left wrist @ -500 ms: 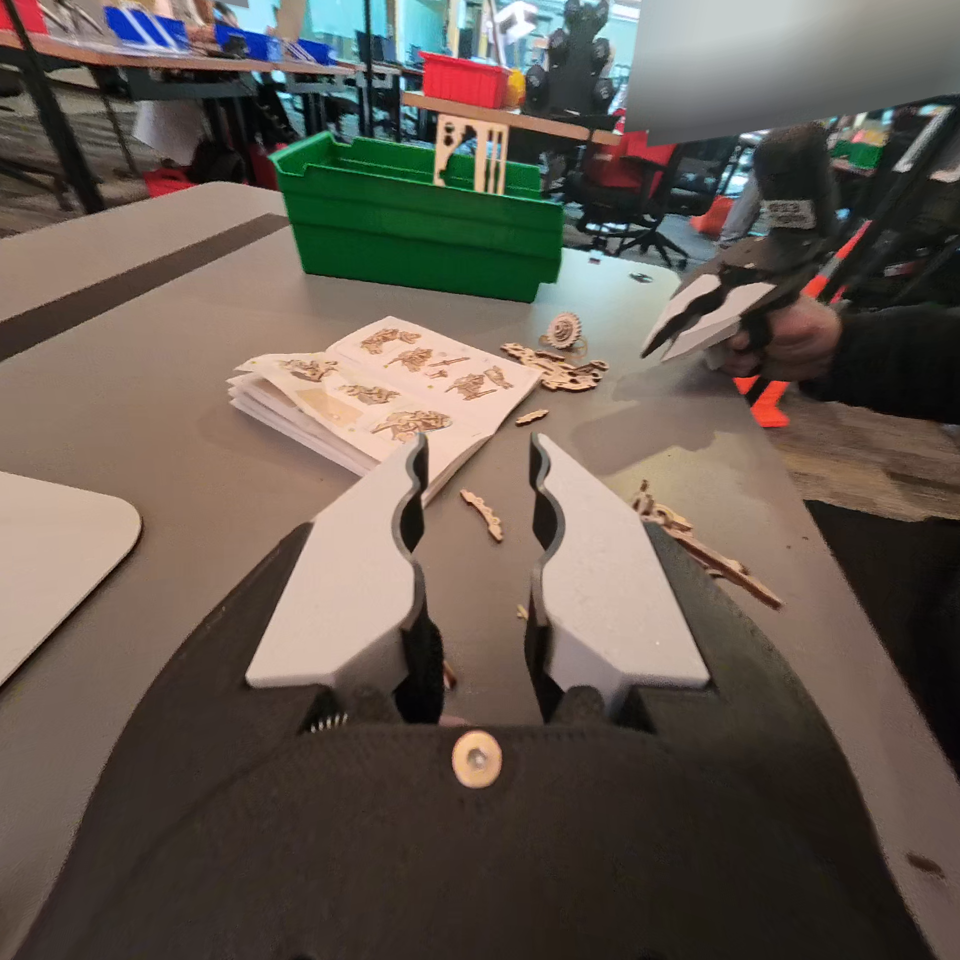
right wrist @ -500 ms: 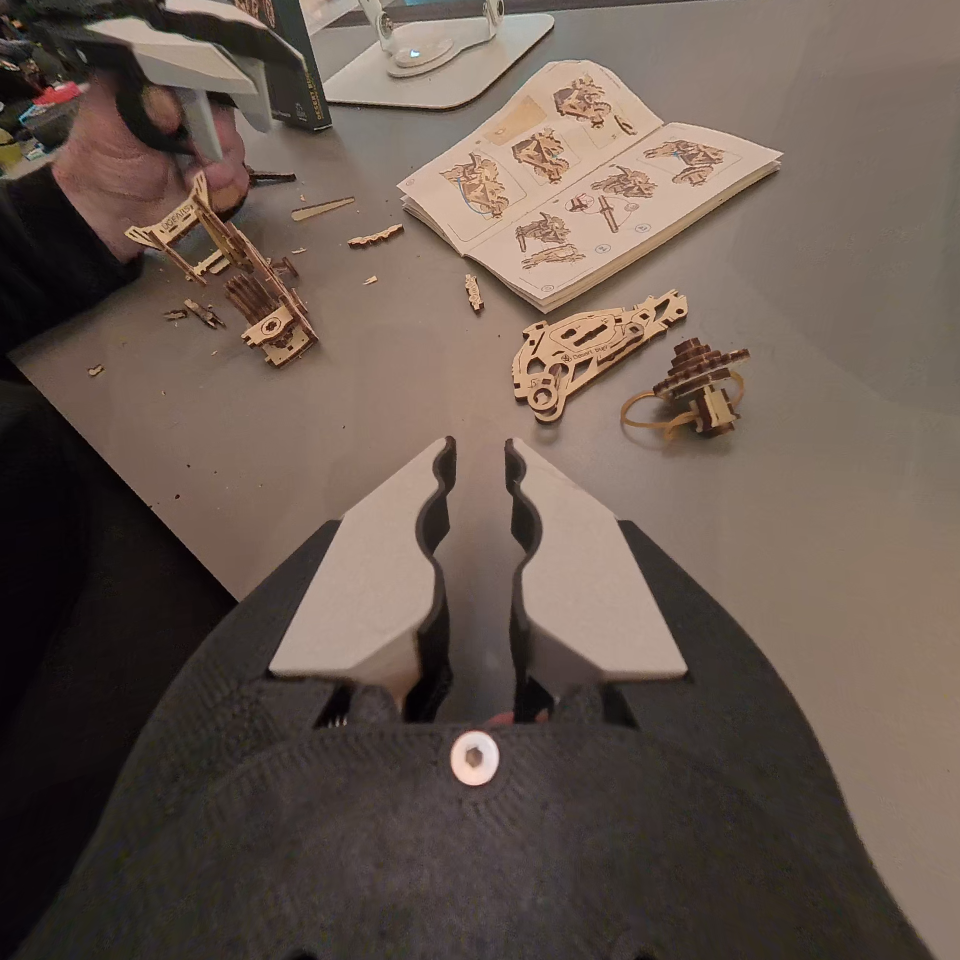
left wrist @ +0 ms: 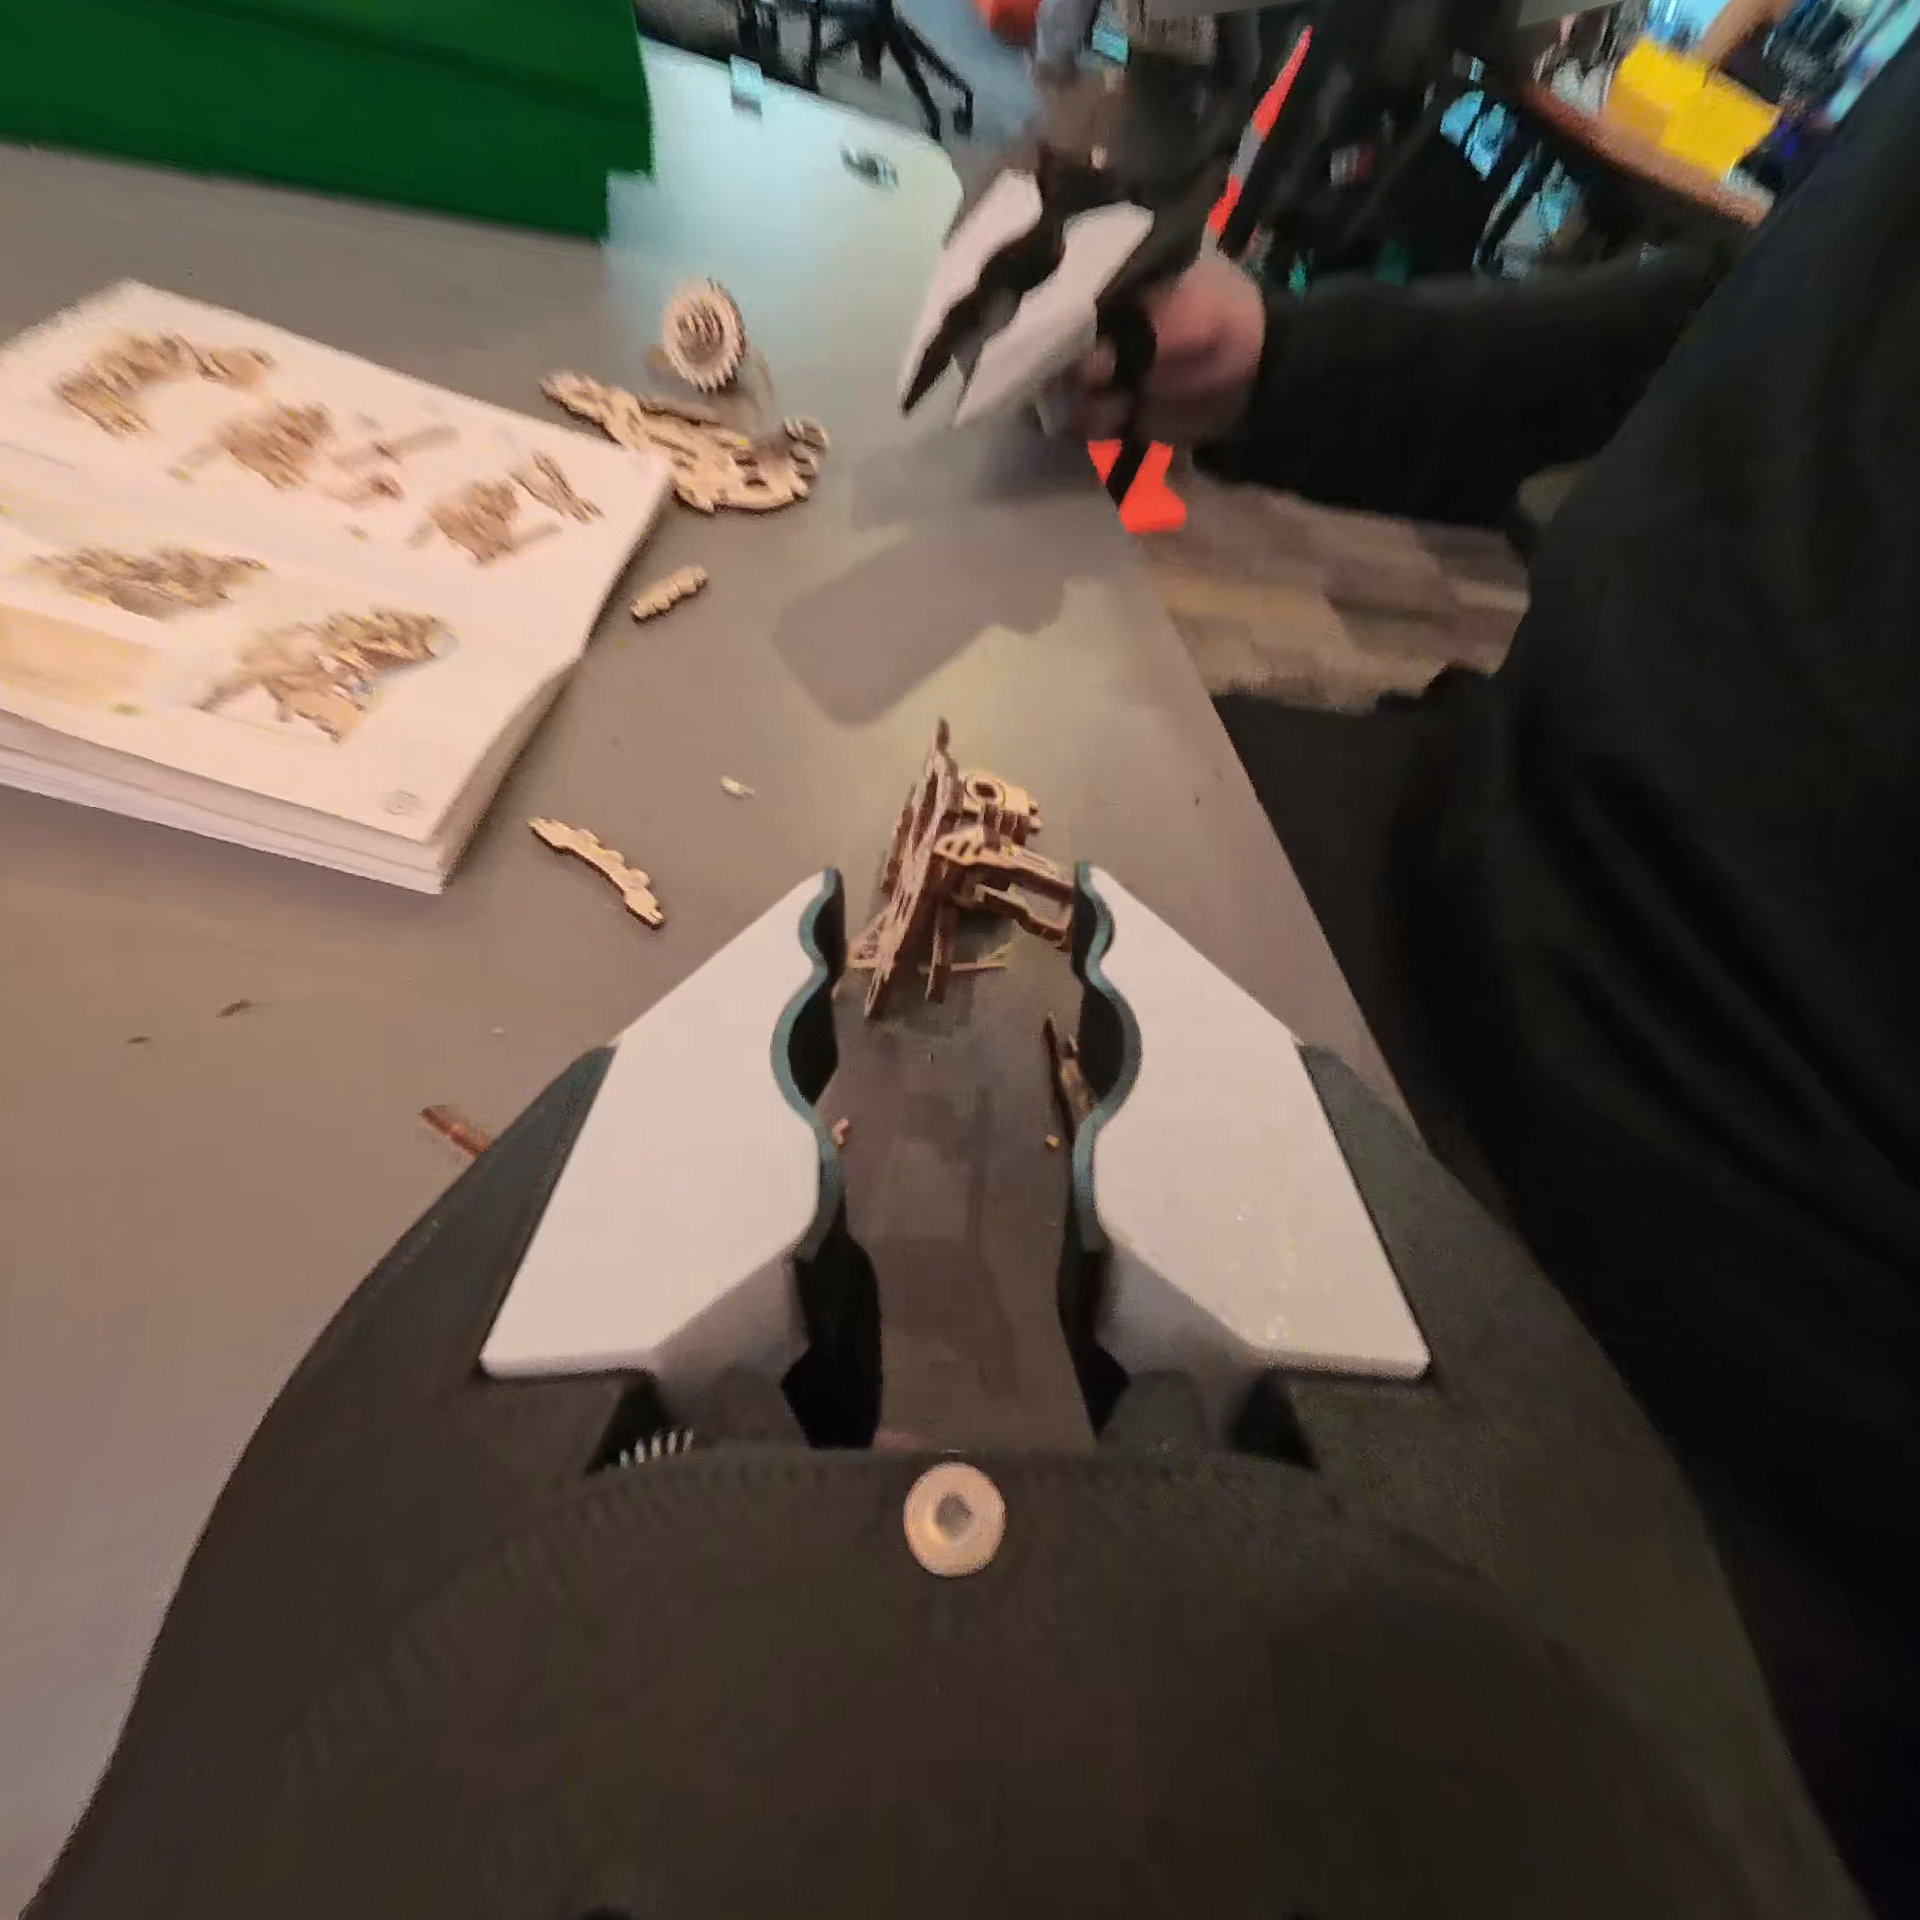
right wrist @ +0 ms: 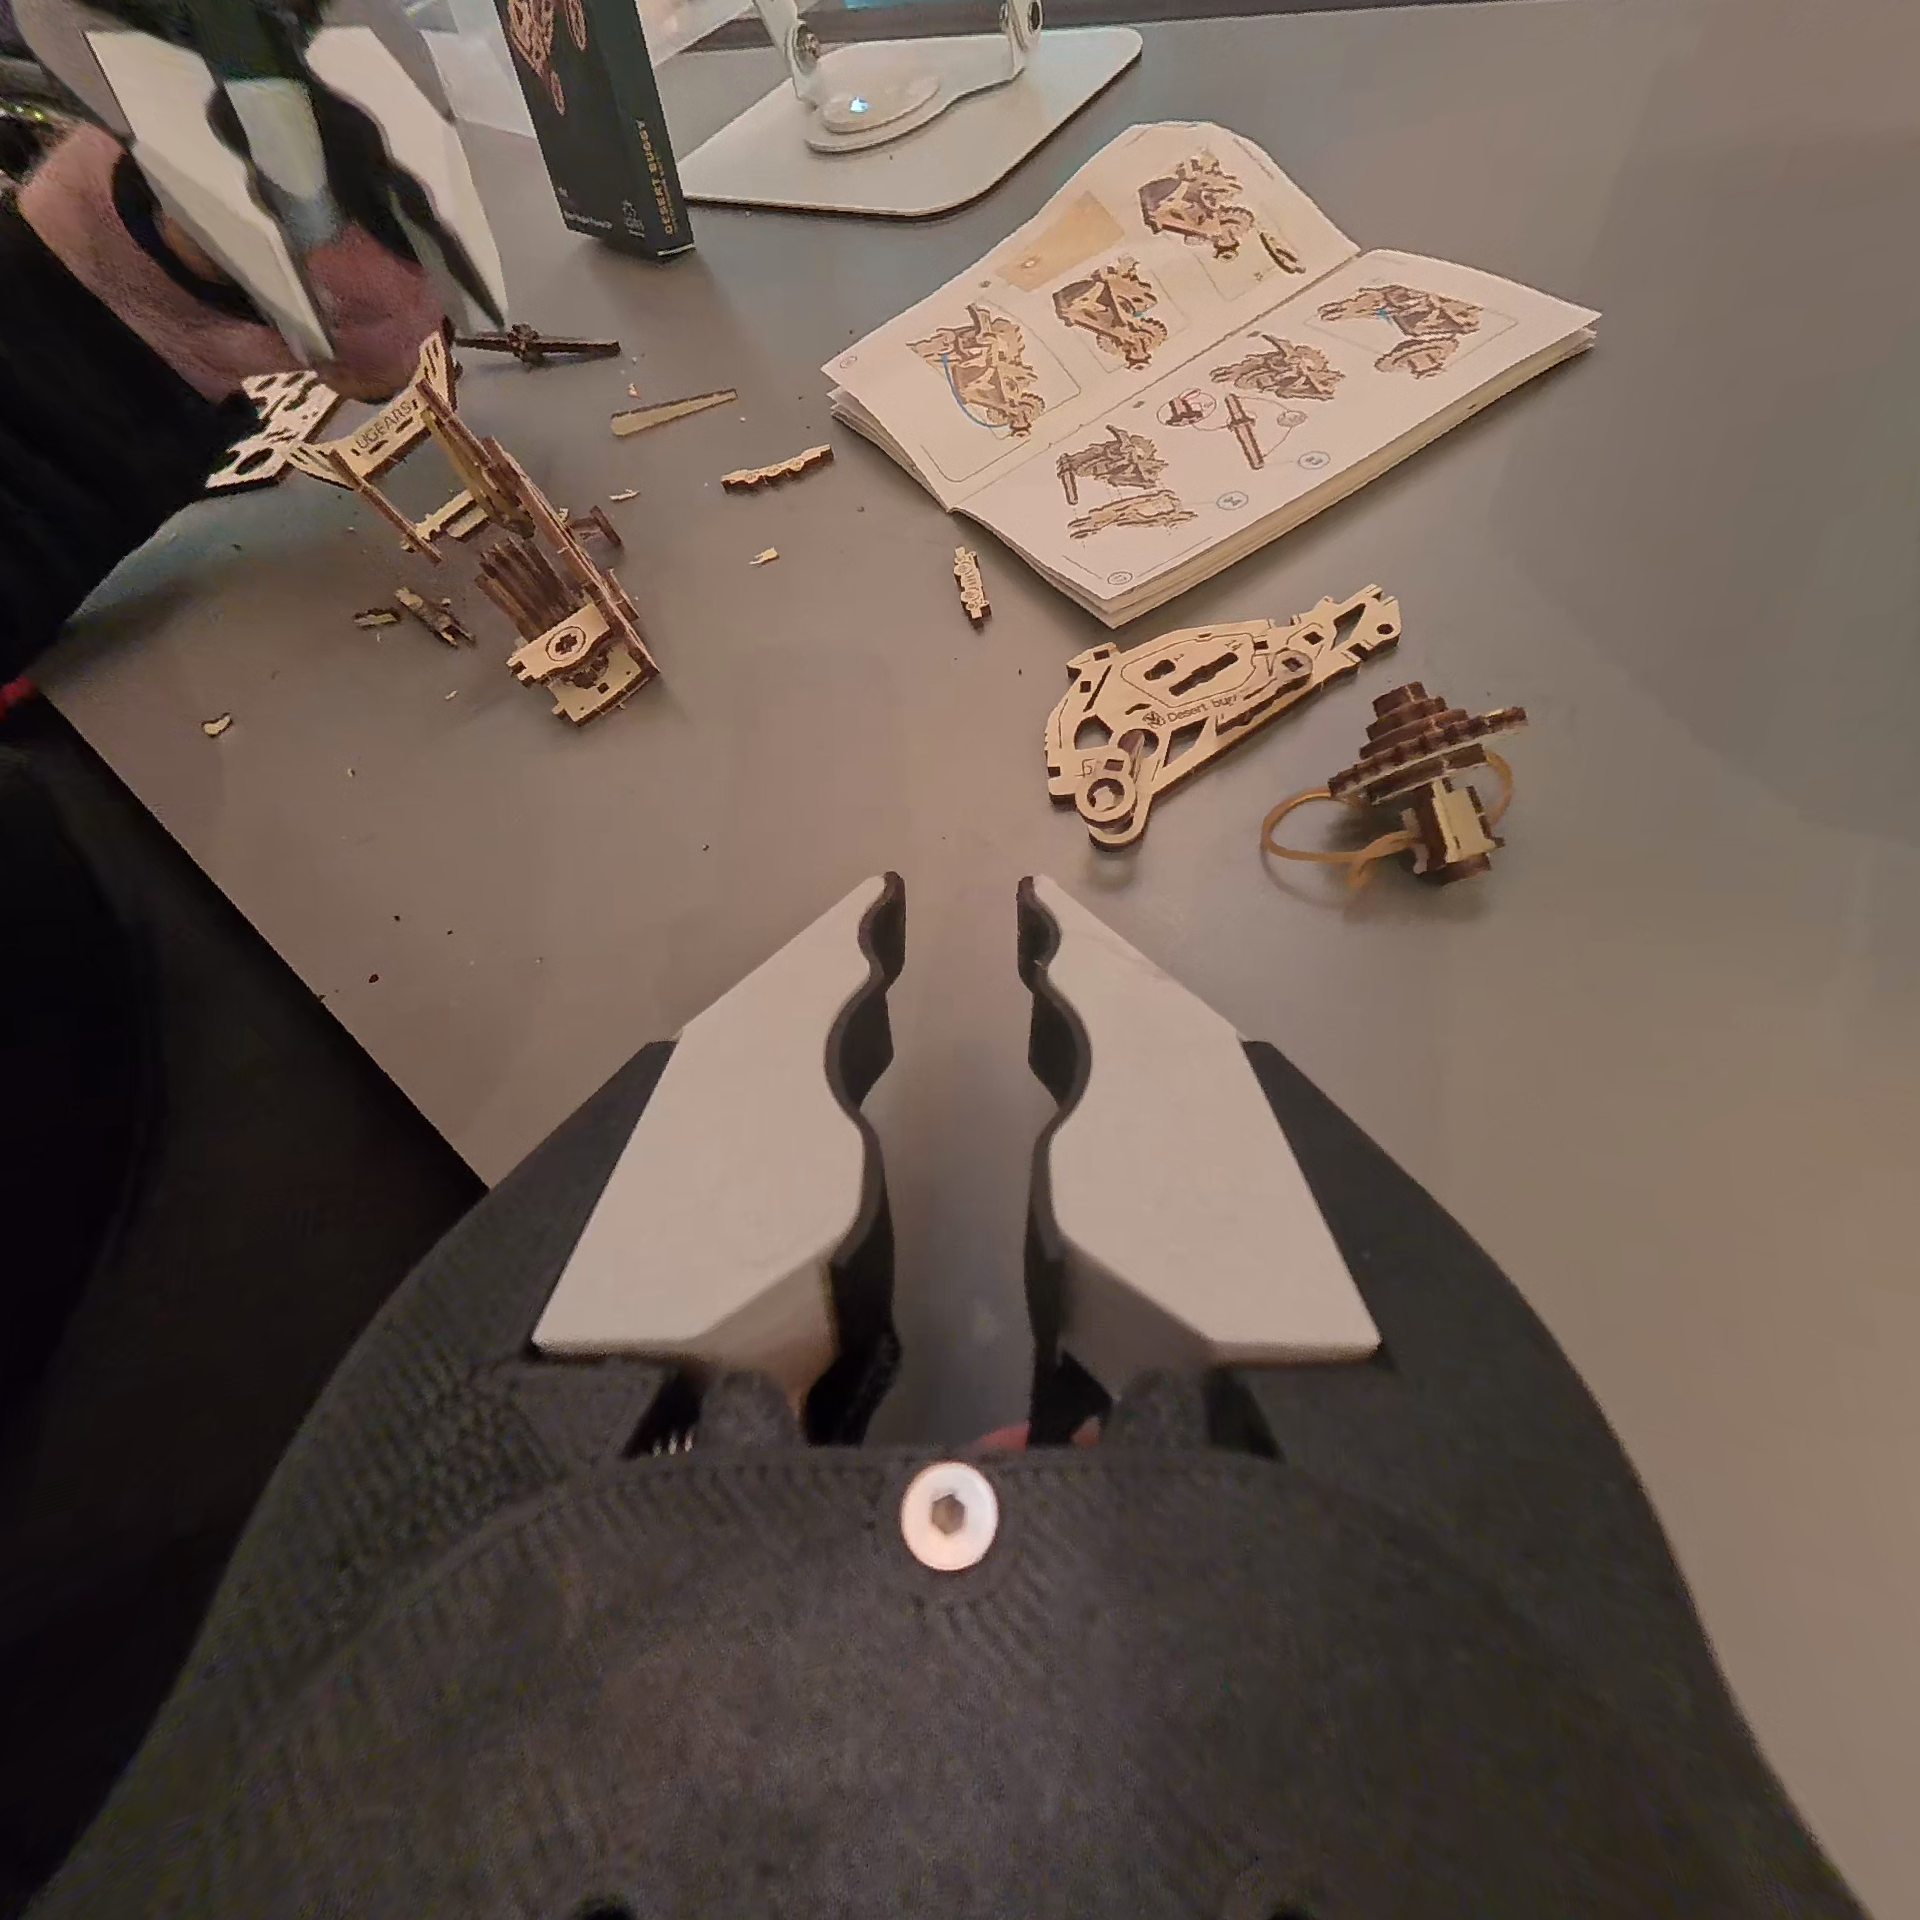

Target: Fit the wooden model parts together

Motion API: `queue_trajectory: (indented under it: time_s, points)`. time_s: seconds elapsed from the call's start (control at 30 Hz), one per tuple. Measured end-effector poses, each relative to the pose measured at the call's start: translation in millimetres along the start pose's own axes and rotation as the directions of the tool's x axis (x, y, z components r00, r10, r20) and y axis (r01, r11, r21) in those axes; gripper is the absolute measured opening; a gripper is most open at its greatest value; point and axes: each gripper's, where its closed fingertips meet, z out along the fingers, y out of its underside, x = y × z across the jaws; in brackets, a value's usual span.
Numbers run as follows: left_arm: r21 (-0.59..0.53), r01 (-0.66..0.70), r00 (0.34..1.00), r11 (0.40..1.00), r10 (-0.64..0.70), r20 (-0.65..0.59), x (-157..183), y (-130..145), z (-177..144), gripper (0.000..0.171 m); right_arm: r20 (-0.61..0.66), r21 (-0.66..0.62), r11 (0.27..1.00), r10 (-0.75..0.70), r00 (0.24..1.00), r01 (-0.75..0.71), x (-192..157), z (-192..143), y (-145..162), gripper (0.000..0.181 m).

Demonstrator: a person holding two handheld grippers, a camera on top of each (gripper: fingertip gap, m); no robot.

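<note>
A partly built wooden frame (right wrist: 499, 540) stands near the table's front edge. My left gripper (left wrist: 956, 883) is open, and the frame's near end (left wrist: 956, 862) sits between its tips; I cannot tell if they touch. The left gripper shows blurred in the right wrist view (right wrist: 301, 208), just above the frame. My right gripper (right wrist: 958, 883) is open with a narrow gap, empty, and held above the bare table. It also shows in the left wrist view (left wrist: 997, 312). A flat wooden side panel (right wrist: 1216, 717) and a gear stack with a rubber band (right wrist: 1423, 790) lie ahead of it on the right.
An open instruction booklet (right wrist: 1195, 384) lies past the panel. Small loose wooden pieces (right wrist: 774, 473) and an axle (right wrist: 535, 343) lie around the frame. A dark box (right wrist: 603, 125) and a white stand base (right wrist: 914, 125) are at the back. A green bin (left wrist: 312, 94) stands far off. There is about 25 centimetres between the tips of the two grippers.
My left gripper has swung right and down to the wooden frame, which now sits between its open tips. My right gripper has barely moved.
</note>
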Motion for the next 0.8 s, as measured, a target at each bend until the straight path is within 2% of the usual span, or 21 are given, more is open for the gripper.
queue_trajectory:
  time_s: [0.13,0.27,0.33,0.43,0.57,0.8]
  points:
    - [-0.046,-0.005,1.000,0.999,0.004,-0.021,5.2,7.4,15.4,0.027,0.003,0.007,1.000,-0.005,1.000,0.005,-0.8,-0.7,-0.6,0.018]
    - [-0.025,-0.013,1.000,1.000,0.013,-0.021,9.6,5.6,17.0,0.006,0.008,0.012,1.000,-0.009,1.000,0.009,-1.9,-1.2,-0.9,0.018]
    - [0.003,-0.011,1.000,1.000,0.011,-0.015,11.3,1.9,18.0,0.000,0.011,0.013,1.000,-0.011,1.000,0.011,-2.4,-1.4,-0.8,0.018]
    - [0.006,-0.014,1.000,1.000,0.014,0.003,12.6,0.8,22.6,0.000,0.013,0.017,1.000,-0.014,1.000,0.014,-2.8,-1.8,-1.3,0.018]
    - [0.037,0.012,0.998,0.999,-0.015,0.065,8.7,-3.6,27.4,0.024,0.017,0.024,1.000,-0.018,1.000,0.018,-3.5,-2.5,-1.9,0.018]
    - [0.109,0.050,0.985,0.993,-0.067,0.160,11.5,-13.4,40.5,0.041,0.020,0.031,0.999,-0.024,1.000,0.024,-4.5,-3.1,-2.4,0.019]
